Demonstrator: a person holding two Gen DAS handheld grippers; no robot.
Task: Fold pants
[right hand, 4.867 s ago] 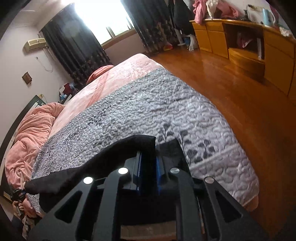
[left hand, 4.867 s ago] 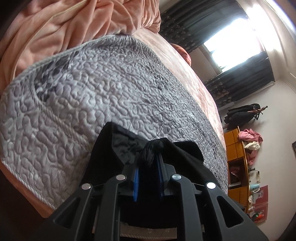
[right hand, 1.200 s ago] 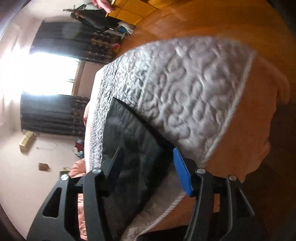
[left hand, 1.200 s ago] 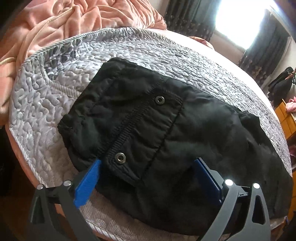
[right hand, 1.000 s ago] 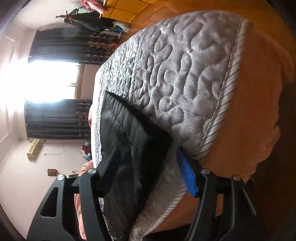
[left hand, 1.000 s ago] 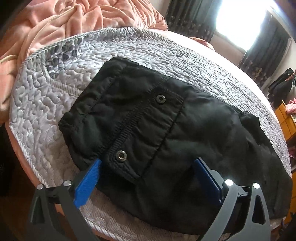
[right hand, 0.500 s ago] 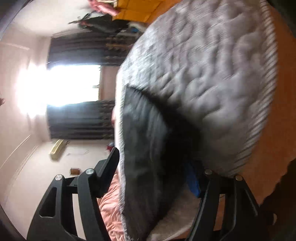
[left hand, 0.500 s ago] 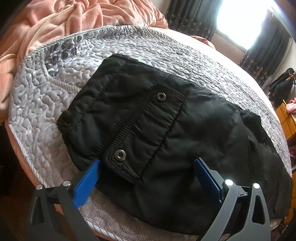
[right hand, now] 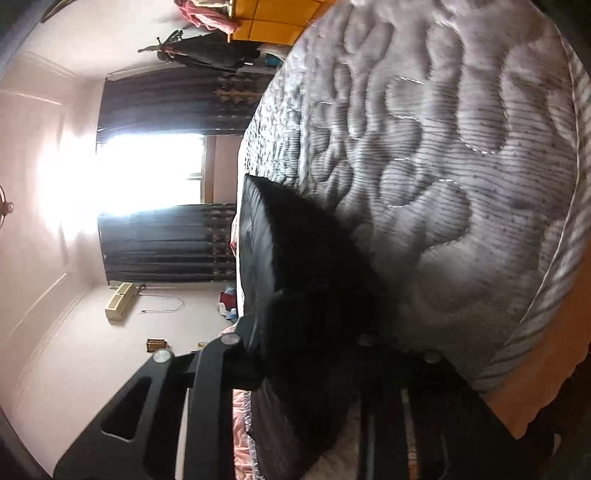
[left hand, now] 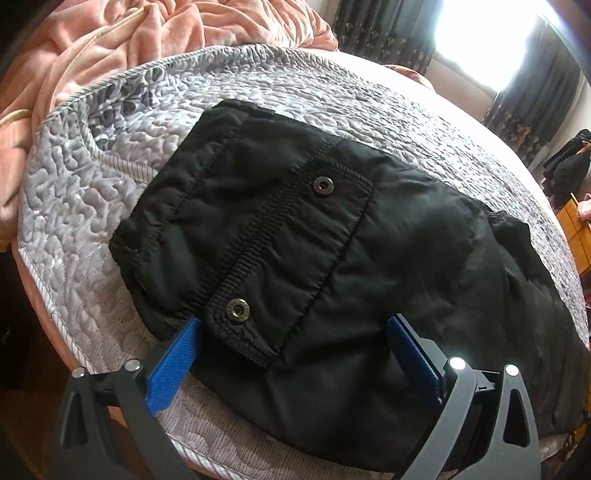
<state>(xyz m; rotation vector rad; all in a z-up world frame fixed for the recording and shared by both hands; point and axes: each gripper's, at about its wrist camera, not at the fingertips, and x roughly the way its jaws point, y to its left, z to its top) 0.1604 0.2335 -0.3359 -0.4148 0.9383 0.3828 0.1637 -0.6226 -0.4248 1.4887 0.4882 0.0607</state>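
The black pants (left hand: 369, 266) lie folded in a thick bundle on the grey quilted bedspread (left hand: 74, 206), with a flap bearing two metal snaps on top. My left gripper (left hand: 291, 354) is open, its blue pads either side of the bundle's near edge, holding nothing. In the right wrist view, rolled sideways, the pants' end (right hand: 310, 280) fills the space between the fingers of my right gripper (right hand: 314, 354). Its jaws stand narrowed around the black cloth, and the pads are hidden by it.
A rumpled pink blanket (left hand: 110, 40) lies at the bed's far left. The bed's edge runs just under both grippers. Dark curtains (left hand: 388, 26) and a bright window stand behind. Orange cabinets (right hand: 280, 18) and hanging clothes are at the room's far side.
Both grippers let go of the pants, which now lie folded on the bed. Over the last second the right gripper pushed in over the pants' end and its jaws narrowed. The left stayed still.
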